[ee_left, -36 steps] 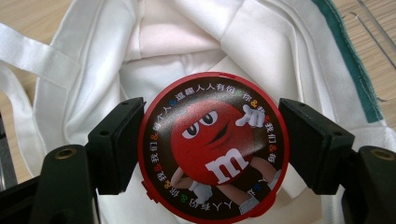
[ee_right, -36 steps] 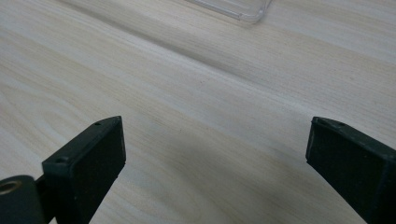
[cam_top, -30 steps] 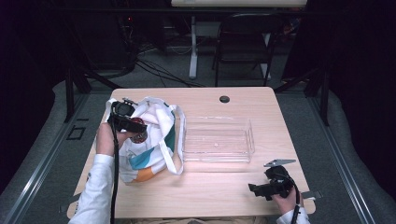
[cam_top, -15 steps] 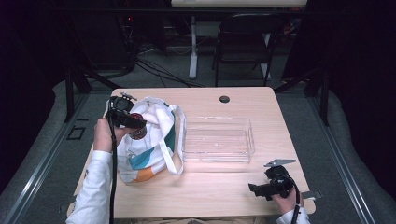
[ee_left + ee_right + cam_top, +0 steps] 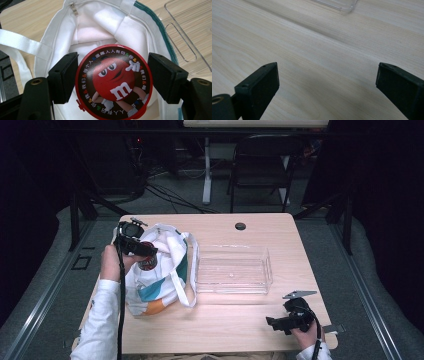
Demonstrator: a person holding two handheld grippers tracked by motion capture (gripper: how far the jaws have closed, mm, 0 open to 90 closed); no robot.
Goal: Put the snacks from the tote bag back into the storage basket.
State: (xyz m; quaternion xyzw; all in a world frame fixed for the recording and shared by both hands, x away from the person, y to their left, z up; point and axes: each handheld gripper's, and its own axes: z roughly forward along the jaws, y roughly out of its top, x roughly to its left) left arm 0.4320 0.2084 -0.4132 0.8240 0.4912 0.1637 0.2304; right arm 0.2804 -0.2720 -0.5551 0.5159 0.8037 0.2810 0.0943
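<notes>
Left claw (image 5: pixel 112 82) clamped on round candy tin (image 5: pixel 113 83) above tote bag (image 5: pixel 100 30); right claw (image 5: pixel 327 87) released.

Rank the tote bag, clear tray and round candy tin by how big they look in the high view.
1. Tote bag and clear tray: look alike, unranked.
2. Round candy tin, smallest, held by the left gripper over the bag.

glossy round tin (image 5: pixel 113 81), white cloth bag (image 5: pixel 100 25), clear plastic tray (image 5: pixel 232 270), matt wood table (image 5: pixel 317 55).
</notes>
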